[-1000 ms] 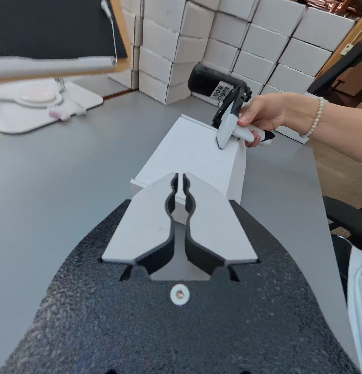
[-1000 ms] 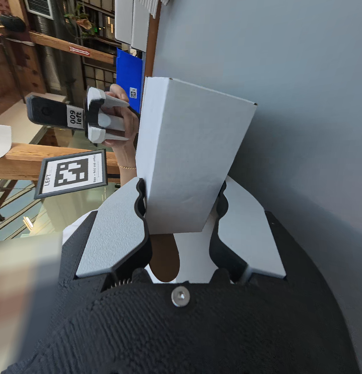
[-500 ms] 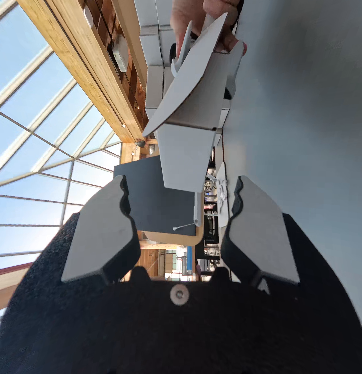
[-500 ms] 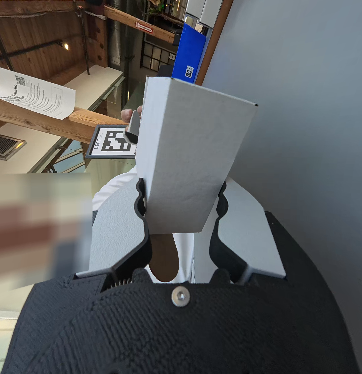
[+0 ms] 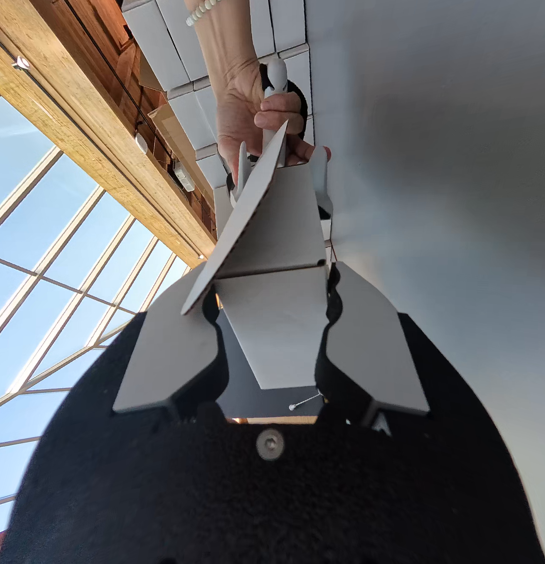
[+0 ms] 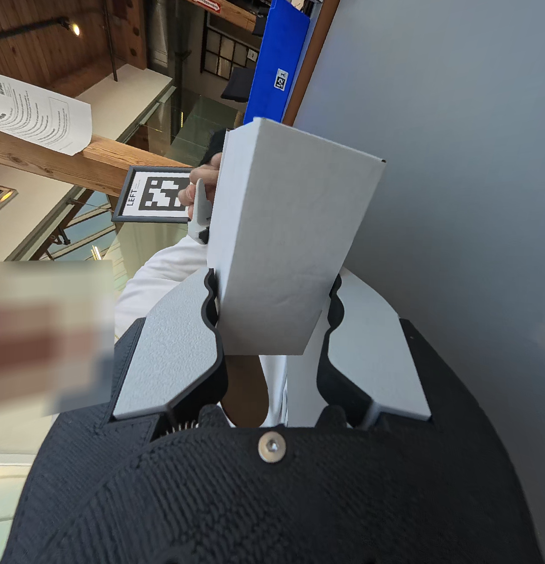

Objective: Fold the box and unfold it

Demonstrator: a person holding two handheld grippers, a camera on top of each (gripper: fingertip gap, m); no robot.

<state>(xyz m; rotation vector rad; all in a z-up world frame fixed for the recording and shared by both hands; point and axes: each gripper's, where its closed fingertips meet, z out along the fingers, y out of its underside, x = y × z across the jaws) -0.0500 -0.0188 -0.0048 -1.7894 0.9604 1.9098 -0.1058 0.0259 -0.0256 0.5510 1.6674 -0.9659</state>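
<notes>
A white cardboard box (image 6: 289, 229) is held off the grey table (image 6: 448, 152), turned on its side. My right gripper (image 6: 274, 293) is shut across the width of the box's near end. In the left wrist view the box (image 5: 274, 232) shows its other end, with a lid panel (image 5: 234, 232) standing out at an angle. An end flap (image 5: 274, 329) lies between my left gripper's fingers. My left gripper (image 5: 269, 290) is shut on that end, its tips touching both side edges. The right gripper (image 5: 280, 174) shows beyond the box, held by a hand (image 5: 240, 100).
Both views are rolled sideways, with the table (image 5: 433, 183) on the right. Stacked white boxes (image 5: 173, 45) stand at the table's far edge. A blue bin (image 6: 277, 61) and a framed marker sign (image 6: 155, 195) lie behind the box. One left gripper finger (image 6: 199, 207) shows beside the box.
My left gripper went from shut above the box to open, rolled sideways, then moved onto the box's end and closed on it. My right gripper kept its hold.
</notes>
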